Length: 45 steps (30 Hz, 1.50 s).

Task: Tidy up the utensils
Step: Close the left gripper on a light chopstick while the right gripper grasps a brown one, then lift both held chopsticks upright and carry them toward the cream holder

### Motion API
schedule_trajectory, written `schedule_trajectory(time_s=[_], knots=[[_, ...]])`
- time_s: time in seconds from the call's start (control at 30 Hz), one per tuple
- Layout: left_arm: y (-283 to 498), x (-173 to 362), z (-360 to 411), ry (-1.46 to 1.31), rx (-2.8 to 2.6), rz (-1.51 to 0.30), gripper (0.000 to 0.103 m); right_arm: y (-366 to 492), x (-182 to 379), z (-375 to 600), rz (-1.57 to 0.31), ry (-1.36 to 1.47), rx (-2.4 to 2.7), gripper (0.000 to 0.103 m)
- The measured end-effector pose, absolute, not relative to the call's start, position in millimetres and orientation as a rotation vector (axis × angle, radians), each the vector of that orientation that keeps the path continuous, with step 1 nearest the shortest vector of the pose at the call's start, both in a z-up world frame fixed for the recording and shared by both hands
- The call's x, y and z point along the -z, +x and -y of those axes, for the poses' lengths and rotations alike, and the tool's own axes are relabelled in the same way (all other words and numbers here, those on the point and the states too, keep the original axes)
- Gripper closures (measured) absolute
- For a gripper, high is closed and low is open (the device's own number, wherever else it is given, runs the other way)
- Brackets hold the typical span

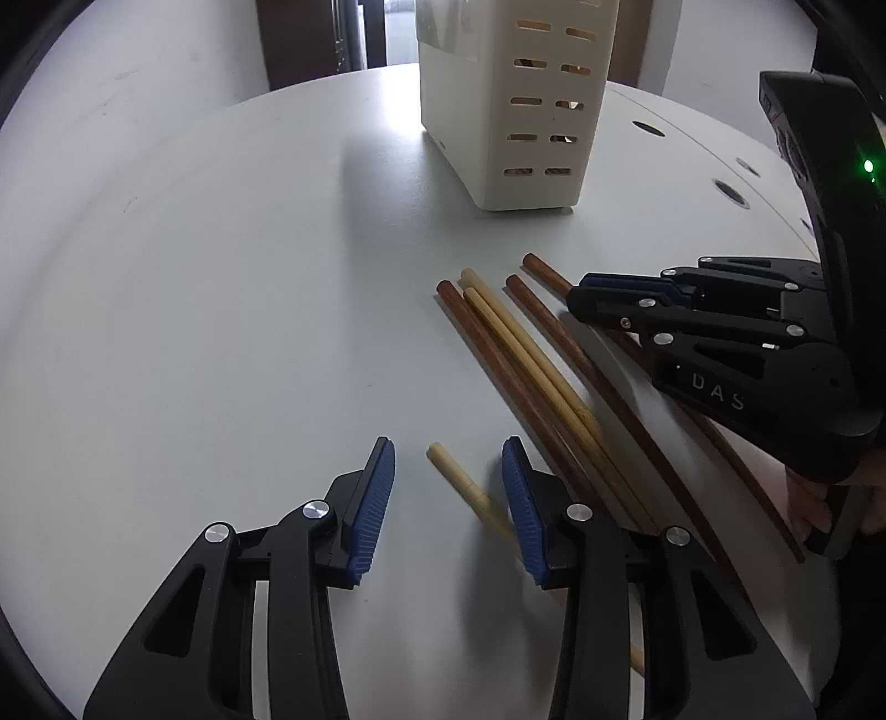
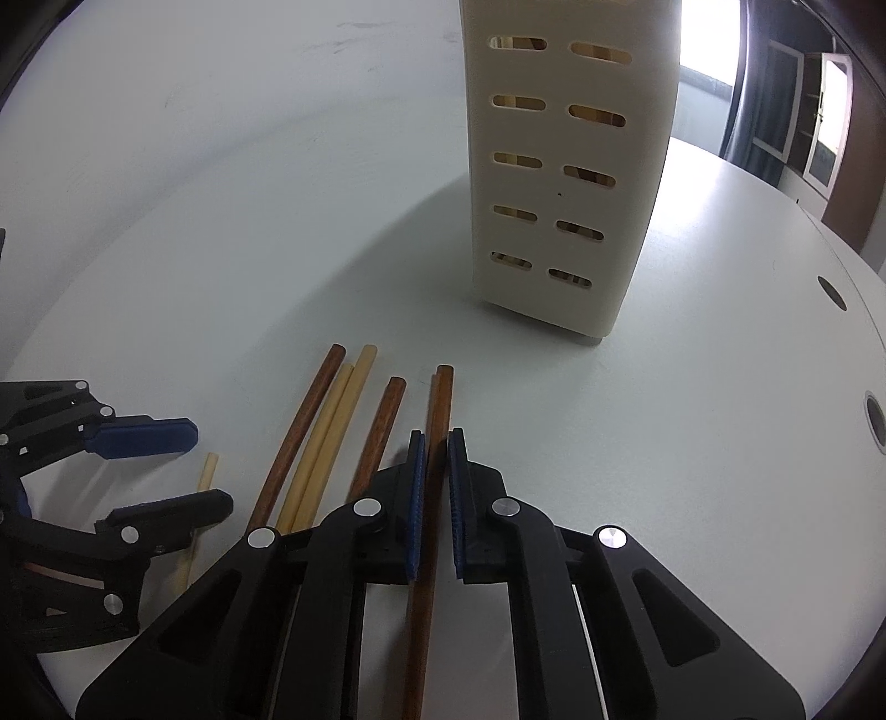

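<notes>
Several chopsticks lie on the white table point(image 1: 221, 332). My left gripper point(image 1: 448, 459) is open around a single pale chopstick point(image 1: 459, 482), which also shows in the right wrist view point(image 2: 207, 471). My right gripper point(image 2: 436, 443) is shut on a dark brown chopstick point(image 2: 441, 399) that lies flat on the table; the gripper also shows in the left wrist view point(image 1: 587, 291). Two pale chopsticks point(image 1: 526, 354) and two more brown ones point(image 1: 487, 343) lie between the grippers. A cream slotted utensil holder point(image 1: 509, 99) stands upright behind them, also in the right wrist view point(image 2: 570, 166).
Round holes point(image 1: 731, 194) are cut in the table at the far right. A wall and a dark doorway point(image 1: 360, 33) stand behind the table. The person's hand point(image 1: 814, 498) holds the right gripper.
</notes>
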<state>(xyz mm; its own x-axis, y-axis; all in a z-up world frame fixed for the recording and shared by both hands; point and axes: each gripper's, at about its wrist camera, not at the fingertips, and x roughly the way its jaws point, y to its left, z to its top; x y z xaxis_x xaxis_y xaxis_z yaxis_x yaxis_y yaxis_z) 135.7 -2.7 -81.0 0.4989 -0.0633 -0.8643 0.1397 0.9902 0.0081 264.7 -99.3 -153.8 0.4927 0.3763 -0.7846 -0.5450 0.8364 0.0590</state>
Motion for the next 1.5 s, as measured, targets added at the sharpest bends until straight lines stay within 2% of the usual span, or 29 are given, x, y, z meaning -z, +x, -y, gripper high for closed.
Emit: schedule_trajectory(time_s=[0.13, 0.17, 0.2, 0.23, 0.33, 0.47, 0.7, 0.93, 1.5], knots=[[136.0, 81.6, 6.4, 0.097, 0.119, -1.042, 0.059, 263.6, 152.9, 100.2, -0.894, -0.211, -0.561, 0.094], [135.9, 80.8, 6.9, 0.090, 0.125, -1.043, 0.066, 264.3, 152.9, 100.4, -0.894, -0.210, -0.561, 0.094], [135.8, 80.1, 9.1, 0.099, 0.121, -1.048, 0.081, 265.3, 152.6, 110.0, -0.894, -0.207, -0.562, 0.095], [134.9, 78.4, 10.4, 0.105, 0.119, -1.055, 0.090, 262.0, 148.9, 111.0, -0.896, -0.200, -0.564, 0.095], [134.2, 77.6, 13.8, 0.100, 0.119, -1.072, 0.098, 269.0, 145.6, 121.2, -0.902, -0.158, -0.564, 0.095], [135.3, 75.9, 5.2, -0.003, 0.167, -1.101, 0.099, 266.3, 128.4, 141.3, -0.830, -0.065, -0.586, 0.095], [125.8, 41.3, -22.4, -0.160, 0.226, -1.012, 0.099, 244.8, 70.6, 185.2, -0.599, 0.145, -0.722, 0.096], [104.4, -20.3, -40.5, -0.257, 0.314, -0.820, 0.099, 213.7, 20.1, 227.5, -0.310, 0.320, -0.829, 0.096], [121.5, -124.6, -15.7, -0.213, 0.389, -0.596, 0.099, 201.6, -38.0, 223.6, -0.191, 0.293, -0.737, 0.096]])
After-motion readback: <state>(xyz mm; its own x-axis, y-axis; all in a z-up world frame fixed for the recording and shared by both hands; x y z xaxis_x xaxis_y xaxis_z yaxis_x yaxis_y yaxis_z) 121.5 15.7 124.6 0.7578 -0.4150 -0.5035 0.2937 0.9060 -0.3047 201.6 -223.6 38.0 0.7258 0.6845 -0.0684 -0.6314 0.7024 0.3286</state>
